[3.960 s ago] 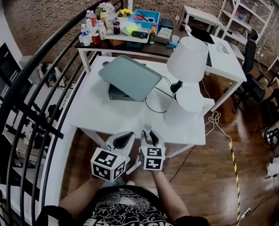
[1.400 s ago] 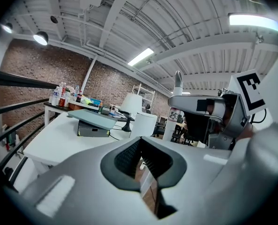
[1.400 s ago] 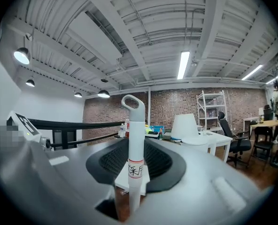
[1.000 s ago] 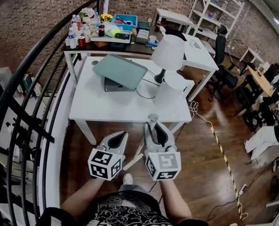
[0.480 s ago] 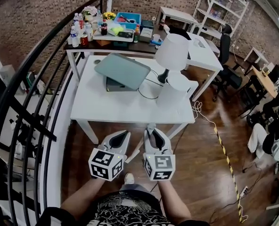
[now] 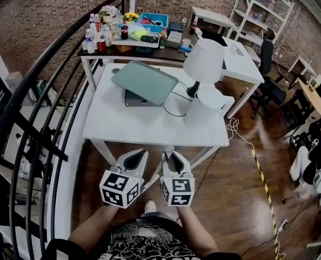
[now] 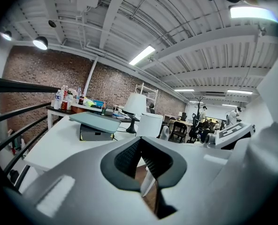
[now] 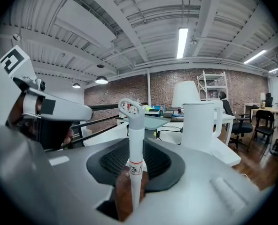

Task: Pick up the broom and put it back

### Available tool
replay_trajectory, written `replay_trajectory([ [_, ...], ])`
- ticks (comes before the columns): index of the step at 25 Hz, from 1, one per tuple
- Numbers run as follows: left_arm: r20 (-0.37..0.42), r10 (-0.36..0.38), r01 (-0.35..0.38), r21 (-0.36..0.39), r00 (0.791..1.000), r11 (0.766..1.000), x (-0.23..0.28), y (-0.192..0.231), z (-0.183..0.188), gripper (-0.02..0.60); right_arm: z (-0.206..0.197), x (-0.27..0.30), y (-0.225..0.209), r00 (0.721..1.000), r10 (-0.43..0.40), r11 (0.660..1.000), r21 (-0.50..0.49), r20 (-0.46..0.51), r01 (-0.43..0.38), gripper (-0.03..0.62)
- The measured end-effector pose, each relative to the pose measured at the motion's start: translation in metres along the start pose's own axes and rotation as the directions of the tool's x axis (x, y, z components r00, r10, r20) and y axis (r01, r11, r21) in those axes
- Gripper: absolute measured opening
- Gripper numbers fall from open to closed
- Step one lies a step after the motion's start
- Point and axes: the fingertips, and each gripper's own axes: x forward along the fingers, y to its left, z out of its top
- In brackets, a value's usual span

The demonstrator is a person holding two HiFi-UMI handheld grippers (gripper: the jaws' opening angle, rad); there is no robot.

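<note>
The broom shows only as a thin white handle with a loop at its top (image 8: 135, 135). It stands upright between the pads of my right gripper (image 8: 135, 147), which is shut on it. In the head view the right gripper (image 6: 173, 158) is just in front of my body, and the handle's tip (image 6: 169, 149) pokes out past it. The handle's lower part (image 6: 149, 183) slants down to the left. My left gripper (image 6: 139, 158) is beside it, jaws together with nothing in them (image 7: 140, 142). The broom's head is hidden.
A white table (image 6: 149, 126) stands right in front, bearing a grey laptop on a box (image 6: 144, 83), a white lamp (image 6: 204, 58) and a white container (image 6: 209, 110). A black railing (image 6: 36, 107) curves along the left. Wooden floor with yellow-black tape (image 6: 263, 183) lies at the right.
My right gripper has come down with the broom handle in it and now hangs level with the left one. The left gripper has hardly shifted.
</note>
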Motion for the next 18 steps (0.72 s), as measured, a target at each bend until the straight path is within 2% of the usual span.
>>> replay_trajectory([
  [18, -0.008, 0.031, -0.031, 0.017, 0.999, 0.999, 0.036, 0.007, 0.001, 0.003, -0.043, 0.046, -0.025, 0.998, 0.013, 1.0, -0.011, -0.067, -0.013, 0.086],
])
